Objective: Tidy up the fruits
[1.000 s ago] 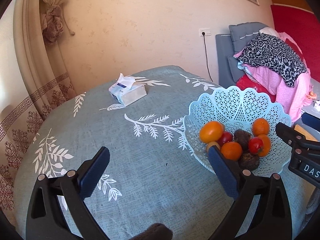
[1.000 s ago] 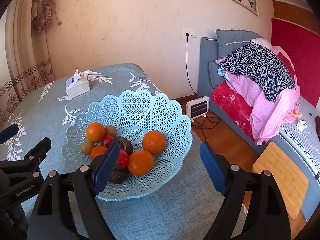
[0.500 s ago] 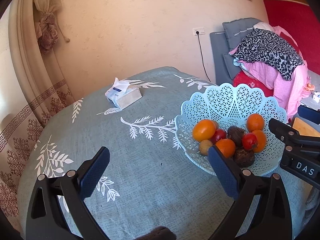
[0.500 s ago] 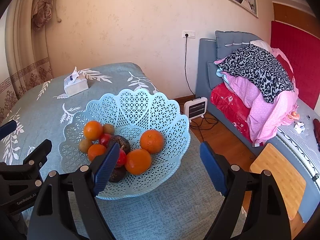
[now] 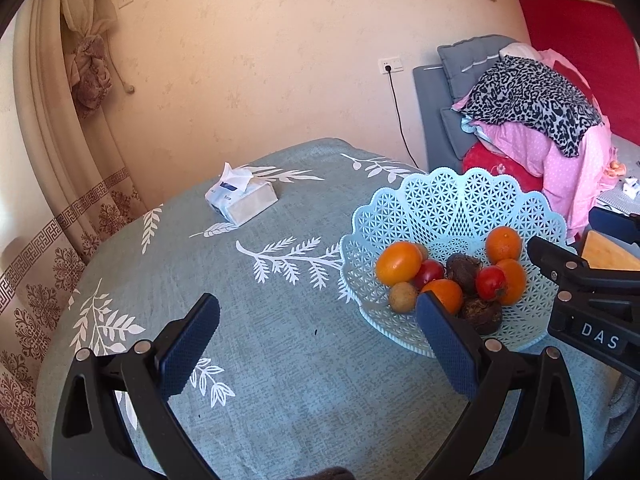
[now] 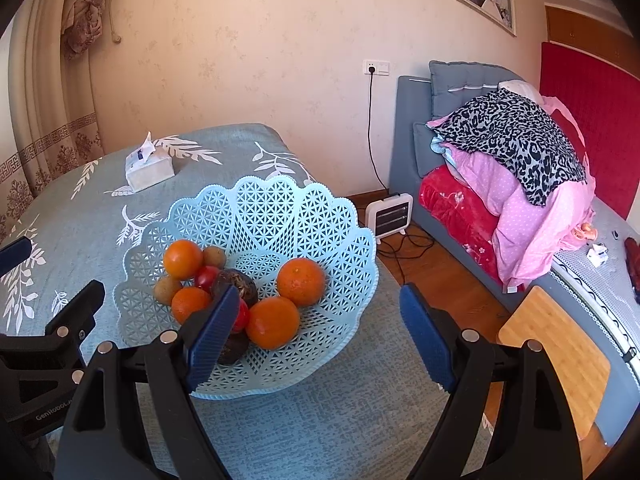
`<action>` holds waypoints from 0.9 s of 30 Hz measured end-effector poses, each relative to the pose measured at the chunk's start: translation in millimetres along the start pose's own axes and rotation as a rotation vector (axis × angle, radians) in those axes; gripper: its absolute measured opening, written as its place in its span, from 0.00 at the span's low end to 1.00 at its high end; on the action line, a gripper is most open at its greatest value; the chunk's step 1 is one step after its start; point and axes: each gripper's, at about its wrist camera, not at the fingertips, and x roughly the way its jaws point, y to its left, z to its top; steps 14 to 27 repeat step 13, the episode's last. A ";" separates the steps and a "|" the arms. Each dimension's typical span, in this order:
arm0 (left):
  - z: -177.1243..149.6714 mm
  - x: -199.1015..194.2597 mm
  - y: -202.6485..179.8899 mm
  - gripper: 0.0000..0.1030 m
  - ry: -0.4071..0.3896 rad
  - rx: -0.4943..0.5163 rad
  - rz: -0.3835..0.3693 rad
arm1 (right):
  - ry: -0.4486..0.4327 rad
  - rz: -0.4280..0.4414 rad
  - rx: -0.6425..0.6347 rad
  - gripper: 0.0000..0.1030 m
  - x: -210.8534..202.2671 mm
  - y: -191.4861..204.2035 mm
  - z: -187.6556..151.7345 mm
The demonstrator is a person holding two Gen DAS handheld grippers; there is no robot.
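The fruits sat heaped in the near-left part of a pale blue lattice basket [image 6: 280,216] on the table [image 5: 248,344], oranges [image 6: 301,282], small red fruits [image 5: 490,282], brownish kiwi-like ones [image 5: 402,297] and dark rough-skinned ones [image 5: 464,267] touching one another. The right gripper [image 6: 316,326], spread wide and holding nothing, hung just short of the basket's near rim with the pile toward its left finger, while the left gripper [image 5: 318,340], equally spread and empty, faced bare cloth to the basket's left. By that layout the right gripper appeared the nearer to the fruits; a tissue pack [image 5: 241,199] lay well beyond the basket.
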 end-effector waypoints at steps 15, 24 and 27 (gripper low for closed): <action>-1.3 0.5 9.3 0.95 0.045 -0.049 -0.006 | 0.001 0.002 -0.003 0.81 -0.5 -0.6 -1.3; -1.3 0.5 9.3 0.95 0.045 -0.049 -0.006 | 0.001 0.002 -0.003 0.81 -0.5 -0.6 -1.3; -1.3 0.5 9.3 0.95 0.045 -0.049 -0.006 | 0.001 0.002 -0.003 0.81 -0.5 -0.6 -1.3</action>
